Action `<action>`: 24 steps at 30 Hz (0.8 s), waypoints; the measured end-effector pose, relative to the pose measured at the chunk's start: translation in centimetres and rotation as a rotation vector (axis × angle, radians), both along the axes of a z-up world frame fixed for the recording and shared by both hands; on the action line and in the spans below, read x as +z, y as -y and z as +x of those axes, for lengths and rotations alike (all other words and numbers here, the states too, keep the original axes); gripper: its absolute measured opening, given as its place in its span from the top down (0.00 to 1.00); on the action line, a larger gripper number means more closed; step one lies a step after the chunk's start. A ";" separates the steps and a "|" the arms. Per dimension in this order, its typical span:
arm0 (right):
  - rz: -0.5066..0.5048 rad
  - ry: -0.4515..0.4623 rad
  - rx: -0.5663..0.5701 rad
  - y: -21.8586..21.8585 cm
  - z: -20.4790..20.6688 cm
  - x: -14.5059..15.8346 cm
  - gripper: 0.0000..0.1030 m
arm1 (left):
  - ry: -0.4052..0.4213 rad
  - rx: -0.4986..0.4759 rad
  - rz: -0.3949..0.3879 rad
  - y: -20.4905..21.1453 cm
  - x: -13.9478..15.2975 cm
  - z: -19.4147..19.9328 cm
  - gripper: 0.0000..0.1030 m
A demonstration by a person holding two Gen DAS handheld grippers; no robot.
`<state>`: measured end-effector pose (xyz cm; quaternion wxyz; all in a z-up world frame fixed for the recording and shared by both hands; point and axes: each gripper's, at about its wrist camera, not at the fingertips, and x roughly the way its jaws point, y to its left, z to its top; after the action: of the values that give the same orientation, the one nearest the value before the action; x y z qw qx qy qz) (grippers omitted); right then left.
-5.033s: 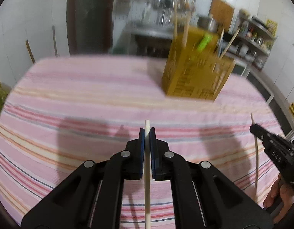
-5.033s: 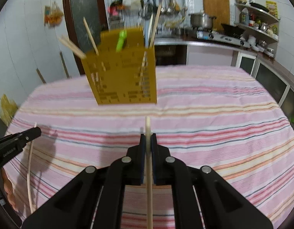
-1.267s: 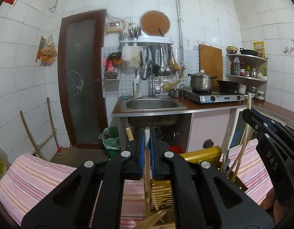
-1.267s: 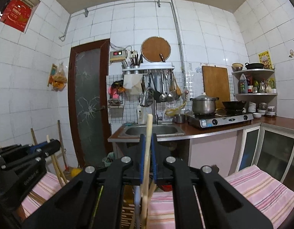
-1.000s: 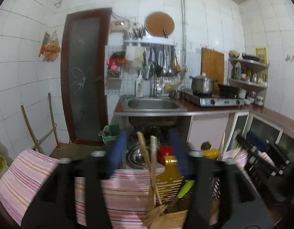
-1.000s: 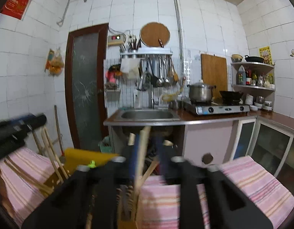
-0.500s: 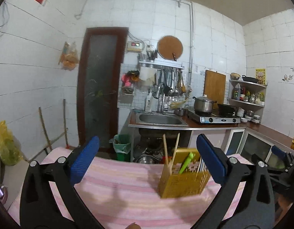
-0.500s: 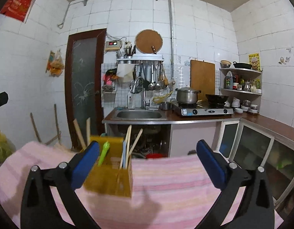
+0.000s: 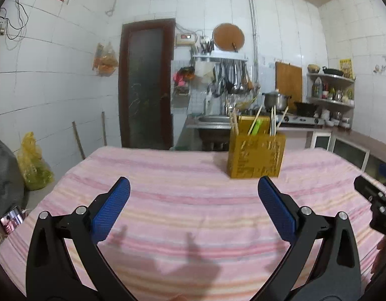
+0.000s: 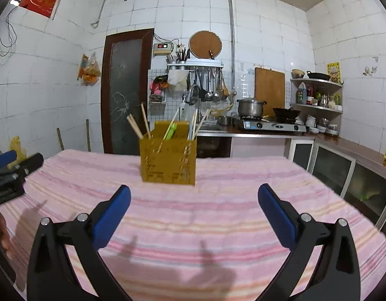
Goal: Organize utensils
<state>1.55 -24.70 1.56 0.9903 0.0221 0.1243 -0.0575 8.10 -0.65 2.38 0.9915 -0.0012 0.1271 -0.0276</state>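
Observation:
A yellow perforated utensil holder (image 9: pixel 256 157) (image 10: pixel 168 163) stands upright on the far part of the pink striped tablecloth (image 9: pixel 183 200) (image 10: pixel 218 200). Several wooden chopsticks (image 10: pixel 135 126) (image 9: pixel 255 120) and a green utensil (image 10: pixel 171 131) stick up out of it. My left gripper (image 9: pixel 193 188) is wide open and holds nothing, well back from the holder. My right gripper (image 10: pixel 193 195) is also wide open with nothing between its blue pads (image 10: pixel 275 213). Each gripper's tip shows at the edge of the other's view.
A kitchen counter with sink, stove (image 10: pixel 268 125) and pot (image 10: pixel 250 107) runs behind the table. Glass-door cabinets (image 10: pixel 343 170) line the right side. A yellow bag (image 9: pixel 33 165) and a phone (image 9: pixel 12 222) lie on the floor at left, near a dark door (image 9: pixel 145 82).
Both grippers let go of their chopsticks into the holder, opened wide and pulled back and down from it. The holder now stands farther off, with the tablecloth filling the foreground.

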 end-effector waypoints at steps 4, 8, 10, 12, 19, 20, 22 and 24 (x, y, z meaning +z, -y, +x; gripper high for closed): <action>0.037 -0.010 -0.003 0.3 -0.3 -1.2 0.04 | -0.006 0.009 -0.012 -0.6 -1.9 -0.6 0.04; 0.038 0.000 -0.005 0.1 -0.3 -1.9 0.04 | 0.002 0.019 0.000 -1.0 -2.8 -0.6 0.04; 0.025 0.006 -0.003 -0.1 -0.3 -2.2 0.04 | 0.006 0.017 -0.008 -1.3 -2.9 -0.5 0.04; 0.017 0.003 0.002 -0.4 -0.3 -2.5 0.04 | 0.008 0.013 -0.006 -1.2 -3.0 -0.6 0.04; 0.044 0.018 -0.004 0.1 -0.9 -2.8 0.04 | 0.048 0.028 0.046 -0.2 -2.9 -1.4 0.04; 0.046 0.018 -0.002 0.0 -0.8 -2.8 0.04 | 0.056 0.028 0.054 -0.1 -2.9 -1.6 0.04; 0.044 0.020 0.000 0.0 -0.9 -2.8 0.04 | 0.058 0.028 0.055 -0.1 -2.7 -1.6 0.04; 0.035 0.028 0.000 -0.2 -1.1 -2.7 0.04 | 0.053 0.027 0.047 -0.2 -2.7 -1.5 0.04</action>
<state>0.46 -24.51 -1.16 0.9914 0.0403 0.1117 -0.0551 6.56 -0.44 -0.33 0.9946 0.0211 0.1013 -0.0111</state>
